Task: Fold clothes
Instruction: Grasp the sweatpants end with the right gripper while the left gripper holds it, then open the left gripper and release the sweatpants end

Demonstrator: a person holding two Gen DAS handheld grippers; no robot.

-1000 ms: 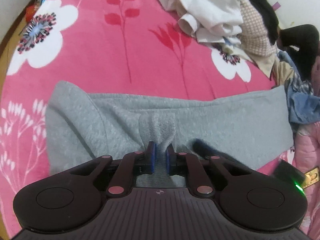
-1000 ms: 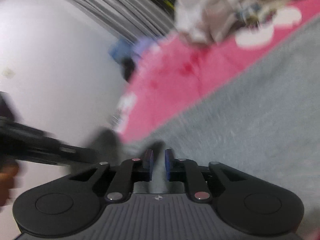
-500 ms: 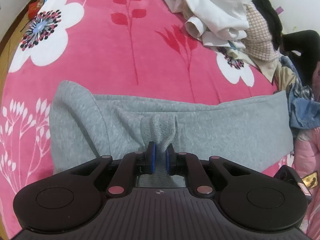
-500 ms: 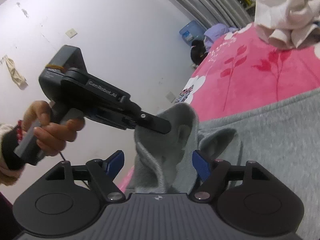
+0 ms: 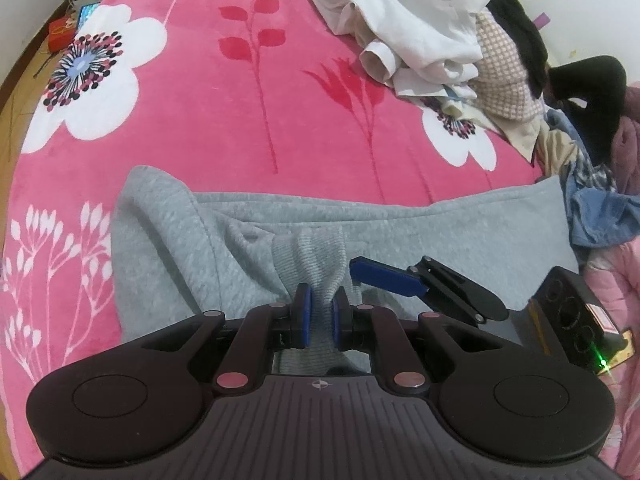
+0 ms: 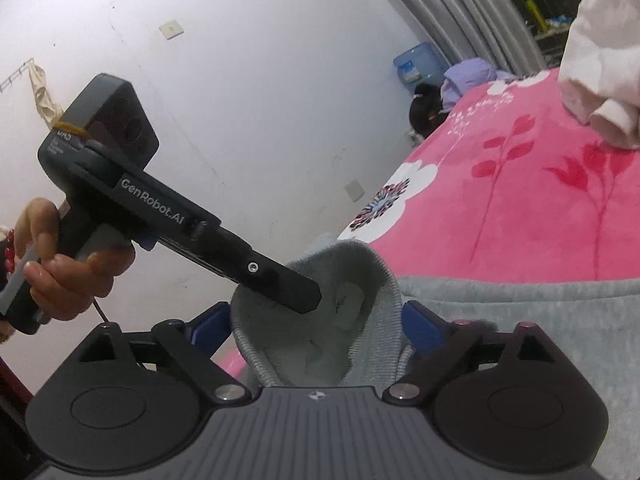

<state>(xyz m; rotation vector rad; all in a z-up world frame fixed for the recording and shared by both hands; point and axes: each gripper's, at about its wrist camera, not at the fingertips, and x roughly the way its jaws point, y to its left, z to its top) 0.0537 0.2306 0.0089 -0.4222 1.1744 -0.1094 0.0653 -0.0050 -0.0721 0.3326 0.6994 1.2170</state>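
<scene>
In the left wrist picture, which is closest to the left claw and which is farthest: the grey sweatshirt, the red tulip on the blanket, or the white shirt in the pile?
1. Grey sweatshirt: nearest, its ribbed cuff pinched in the left claw.
2. Red tulip: on the pink blanket beyond the sweatshirt, middle.
3. White shirt: farthest, on the clothes pile at the top right.

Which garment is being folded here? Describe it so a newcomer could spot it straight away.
Start from the pink floral blanket covering the bed. Across its near side lies a grey fleece sweatshirt, spread flat, its ribbed cuff pinched in the left gripper. Unlike the crumpled white, checked and blue clothes heaped at the far right, it is plain grey and lies alone.
</scene>
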